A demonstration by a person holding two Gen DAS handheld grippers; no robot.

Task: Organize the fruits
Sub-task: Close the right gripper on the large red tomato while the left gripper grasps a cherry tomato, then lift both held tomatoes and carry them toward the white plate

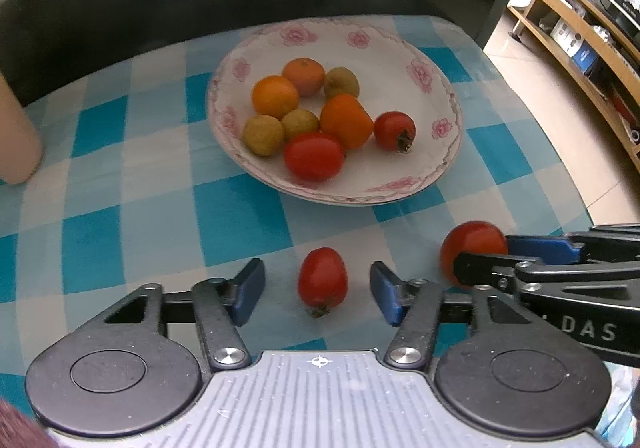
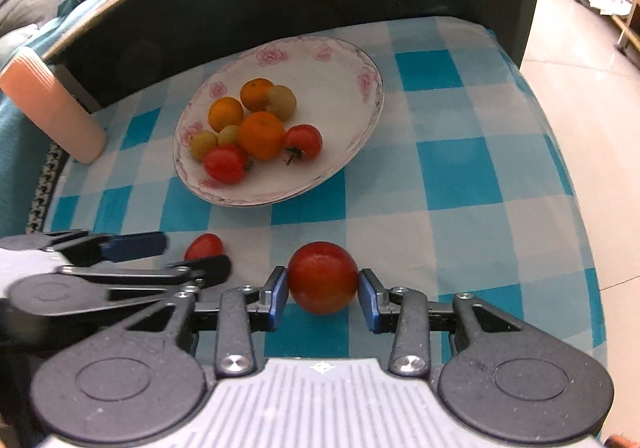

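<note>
While the right tongs [image 2: 323,290] pinch a round tomato [image 2: 323,277] just above the checked bench [image 2: 460,168], the left tongs [image 1: 318,290] stand spread w/ a small tomato [image 1: 322,280] untouched between them. Other fruit sits in the plate [image 1: 400,48] farther back.

Glossy china plate [image 1: 400,52] – matt checked cloth [image 1: 132,208] – shiny-skinned tomatoes [image 1: 322,280].

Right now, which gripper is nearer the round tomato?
Right. The right gripper brackets the round tomato, pads at its sides; the left gripper straddles the oval tomato beside it.
</note>
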